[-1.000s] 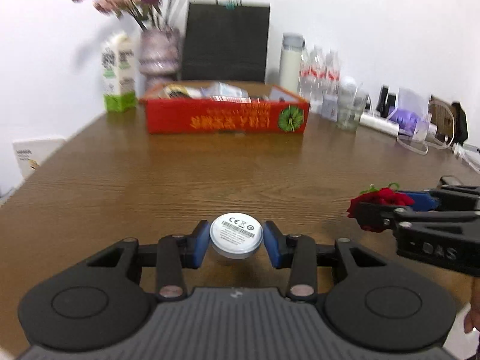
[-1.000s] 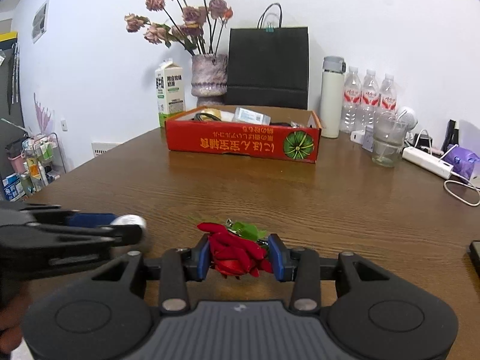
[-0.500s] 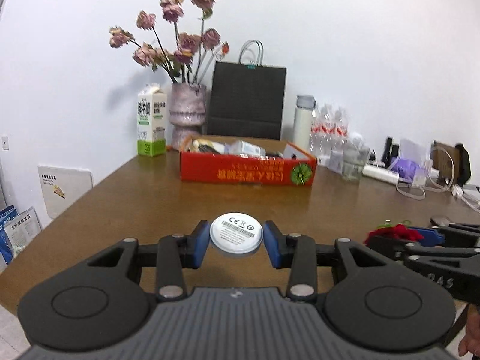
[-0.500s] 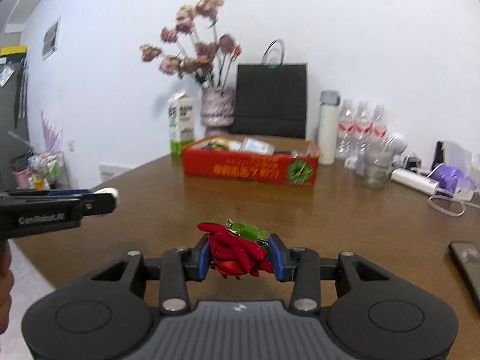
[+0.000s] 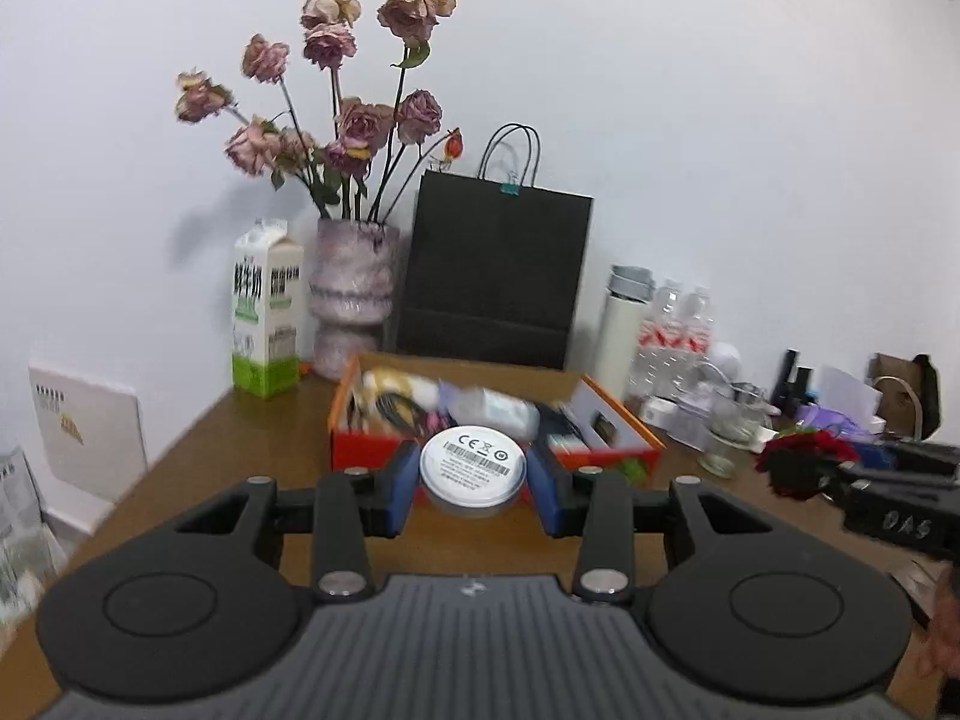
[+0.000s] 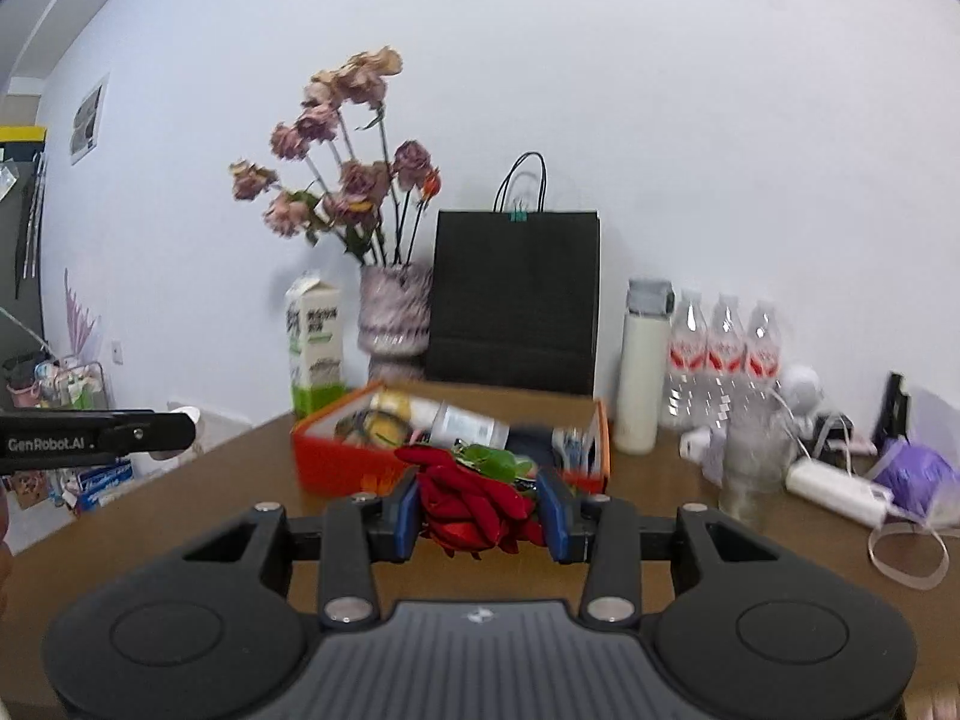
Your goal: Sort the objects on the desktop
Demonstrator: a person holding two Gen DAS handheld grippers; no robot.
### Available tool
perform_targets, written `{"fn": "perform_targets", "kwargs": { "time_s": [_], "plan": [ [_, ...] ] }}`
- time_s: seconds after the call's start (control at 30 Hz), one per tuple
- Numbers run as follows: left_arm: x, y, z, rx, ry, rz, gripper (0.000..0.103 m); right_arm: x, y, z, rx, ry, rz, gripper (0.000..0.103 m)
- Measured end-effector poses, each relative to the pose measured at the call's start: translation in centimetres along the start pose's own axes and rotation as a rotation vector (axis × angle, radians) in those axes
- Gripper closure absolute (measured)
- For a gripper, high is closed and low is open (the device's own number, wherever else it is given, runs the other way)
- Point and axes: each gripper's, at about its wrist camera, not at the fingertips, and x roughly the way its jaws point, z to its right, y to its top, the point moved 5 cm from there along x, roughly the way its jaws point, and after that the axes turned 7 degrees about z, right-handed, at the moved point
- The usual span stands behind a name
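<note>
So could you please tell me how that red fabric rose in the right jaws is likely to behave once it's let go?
The red fabric rose with green leaves bulges past the closed blue pads, so it is probably soft and springs back. It looks light and may snag rather than drop cleanly. Its irregular petals suggest it will not roll in the orange cardboard box.

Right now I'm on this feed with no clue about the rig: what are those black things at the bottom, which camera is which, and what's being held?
Each picture comes from a camera on a hand-held two-finger gripper, looking along its fingers. In the left wrist view the left gripper pinches a round white tin. In the right wrist view the right gripper holds a red fabric flower. Ahead on the wooden table sits an open orange box of odds and ends, with a vase, milk carton and bottles behind it.
</note>
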Motion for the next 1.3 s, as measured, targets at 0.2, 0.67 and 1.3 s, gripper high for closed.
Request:
{"fn": "perform_targets", "kwargs": {
  "time_s": [0.2, 0.67, 1.3],
  "plan": [
    [8.7, 3.9, -2.0, -0.027, -0.019, -0.059, 0.063, 9.6, 3.9, 2.8, 0.113, 0.076, -0.062, 0.065],
    [30.8, 3.3, -4.5, -0.092, -0.020, -0.369, 0.063, 30.8, -1.5, 0.5, 0.055, 0.110, -0.491, 0.064],
    [35.6, 1.6, -5.8, -0.076, 0.031, -0.464, 0.003, 33.8, -1.1, 4.6, 0.211, -0.016, -0.540, 0.030]
  ]
}}
